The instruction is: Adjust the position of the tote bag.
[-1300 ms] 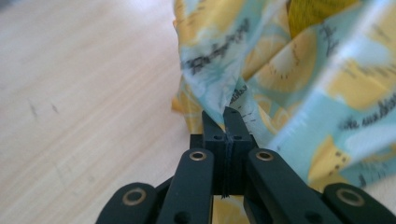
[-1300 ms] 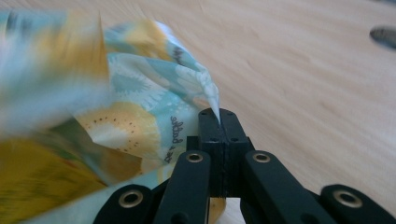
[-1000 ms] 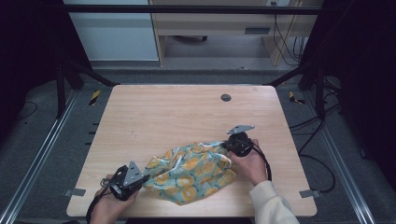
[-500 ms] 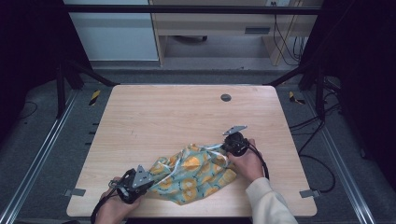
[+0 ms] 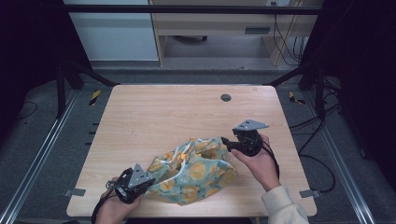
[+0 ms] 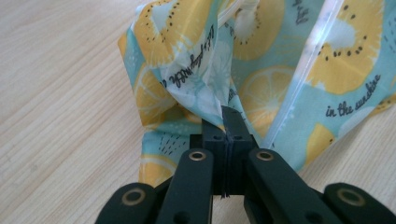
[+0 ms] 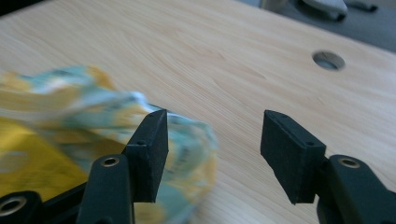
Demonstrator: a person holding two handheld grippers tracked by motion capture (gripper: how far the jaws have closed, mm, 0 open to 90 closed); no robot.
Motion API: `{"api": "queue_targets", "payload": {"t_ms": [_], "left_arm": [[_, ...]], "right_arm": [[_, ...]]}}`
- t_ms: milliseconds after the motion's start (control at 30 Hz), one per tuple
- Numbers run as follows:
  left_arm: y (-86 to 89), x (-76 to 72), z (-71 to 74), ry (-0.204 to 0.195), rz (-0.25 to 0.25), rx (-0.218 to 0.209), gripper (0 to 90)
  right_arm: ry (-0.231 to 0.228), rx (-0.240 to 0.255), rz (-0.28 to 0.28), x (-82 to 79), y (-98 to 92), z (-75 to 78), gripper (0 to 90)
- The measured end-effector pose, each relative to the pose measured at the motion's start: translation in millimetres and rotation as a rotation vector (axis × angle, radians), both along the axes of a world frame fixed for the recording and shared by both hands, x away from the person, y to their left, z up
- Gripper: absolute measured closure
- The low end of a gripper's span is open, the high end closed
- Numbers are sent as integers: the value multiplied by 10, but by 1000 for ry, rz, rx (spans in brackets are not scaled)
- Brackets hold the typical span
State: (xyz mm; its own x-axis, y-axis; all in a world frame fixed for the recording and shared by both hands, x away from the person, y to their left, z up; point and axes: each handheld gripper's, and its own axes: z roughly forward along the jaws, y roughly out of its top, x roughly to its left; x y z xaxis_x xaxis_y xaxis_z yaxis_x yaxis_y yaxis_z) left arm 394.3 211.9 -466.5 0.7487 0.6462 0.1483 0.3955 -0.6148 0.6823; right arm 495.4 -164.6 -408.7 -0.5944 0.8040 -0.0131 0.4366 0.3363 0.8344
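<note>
well, the left gripper (image 6: pixel 227 122) has its black fingers (image 6: pixel 233 122) pressed together on a pinch of the turquoise cloth printed with yellow citrus slices (image 5: pixel 194 170), right at a folded corner, so that end is held fast. in the high view the left gripper (image 5: pixel 132 181) sits at the near left corner of the bundle, low by the tabletop (image 5: pixel 159 116) edge.

the right gripper (image 7: pixel 212 140) has fingers (image 7: pixel 152 149) that have just been opening and now stand apart; nothing lies between them. the cloth's far end droops behind and beside the left-hand finger in that view, blurred, with bare pale wood showing in the gap. from above, the right gripper (image 5: pixel 231 142) hovers at the far right tip of the cloth, just beside it.

judging from this, the risk is on the right side. with that end let go, the cloth may slump back into a heap, and a fresh pinch could catch several layers at once or only a loose fold, so any spreading or folding would come out crooked. the cloth is crumpled and doubled over itself, so edges are hard to tell apart. if the left hand pulls while the right holds nothing, the whole bundle would slide toward the near edge of the tabletop. the round cable hole (image 5: pixel 226 97) lies well beyond the fingers and poses no trouble.
</note>
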Motion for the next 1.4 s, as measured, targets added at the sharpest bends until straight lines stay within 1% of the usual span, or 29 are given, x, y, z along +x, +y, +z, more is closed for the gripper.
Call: {"api": "queue_targets", "payload": {"t_ms": [33,67,100,200,333,433,467,500,533,567,600,633,667,700,733,767,833,900,967,1000,1033,1067,1100,1133,1167,1233,1267,1333,1400], "left_arm": [[-4,-2,0,-2,3,-5,899],[-5,-2,-2,-1,3,-5,899],[-6,-2,-4,1,3,-3,899],[-7,-2,-3,-2,3,1,899],[-2,6,2,-5,4,9,899],[-3,5,5,-8,4,9,898],[-4,7,5,-9,5,8,898],[-8,9,4,-11,10,0,898],[-7,12,8,-13,10,-1,898],[-3,15,15,-15,9,0,898],[-1,16,18,-17,13,-9,897],[3,18,19,-18,17,-18,897],[13,20,25,-18,19,-16,897],[19,22,22,-22,27,-23,897],[32,27,25,-19,28,-23,897],[43,32,24,-16,33,-34,896],[53,41,18,-16,45,-47,895],[51,47,10,-11,45,-43,894],[36,47,-2,-10,41,-27,892],[30,46,-7,-10,41,-26,892],[26,45,-12,-9,42,-26,892],[23,46,-19,-4,44,-21,892],[22,48,-26,1,43,-15,891],[20,50,-33,6,43,-16,888],[16,53,-37,7,44,-20,887],[-3,66,-58,15,42,-22,885],[-18,76,-73,24,38,-13,883],[-72,104,-125,43,30,10,881],[-117,133,-171,56,30,30,878]], "right_arm": [[-5,8,17,-41,29,34,412],[-13,17,48,-109,87,85,405],[-20,20,61,-152,126,112,404],[-34,43,125,-301,282,184,398],[-17,88,204,-447,480,229,387],[-20,109,240,-554,565,261,387],[-17,103,249,-586,590,255,388],[-2,88,258,-605,612,234,391],[17,62,264,-615,637,205,421],[25,34,269,-623,657,173,498],[28,17,288,-625,669,145,599],[23,15,299,-630,679,128,682],[21,19,312,-637,682,123,799],[6,22,321,-655,679,133,874],[-12,35,326,-677,668,151,898],[-25,47,330,-713,656,174,900],[-71,56,368,-818,634,210,900],[-88,60,408,-941,608,213,900],[-105,68,465,-1069,574,172,900],[-99,65,484,-1120,556,128,900],[-97,48,499,-1165,537,74,900],[-95,42,519,-1204,516,12,900],[-78,39,534,-1229,493,-58,900],[-59,25,525,-1234,476,-116,900],[-29,3,507,-1224,448,-215,900],[30,-11,482,-1188,406,-376,900],[60,-28,470,-1169,398,-448,900],[125,-81,435,-1113,395,-564,900],[170,-112,397,-1059,394,-633,900]]}}
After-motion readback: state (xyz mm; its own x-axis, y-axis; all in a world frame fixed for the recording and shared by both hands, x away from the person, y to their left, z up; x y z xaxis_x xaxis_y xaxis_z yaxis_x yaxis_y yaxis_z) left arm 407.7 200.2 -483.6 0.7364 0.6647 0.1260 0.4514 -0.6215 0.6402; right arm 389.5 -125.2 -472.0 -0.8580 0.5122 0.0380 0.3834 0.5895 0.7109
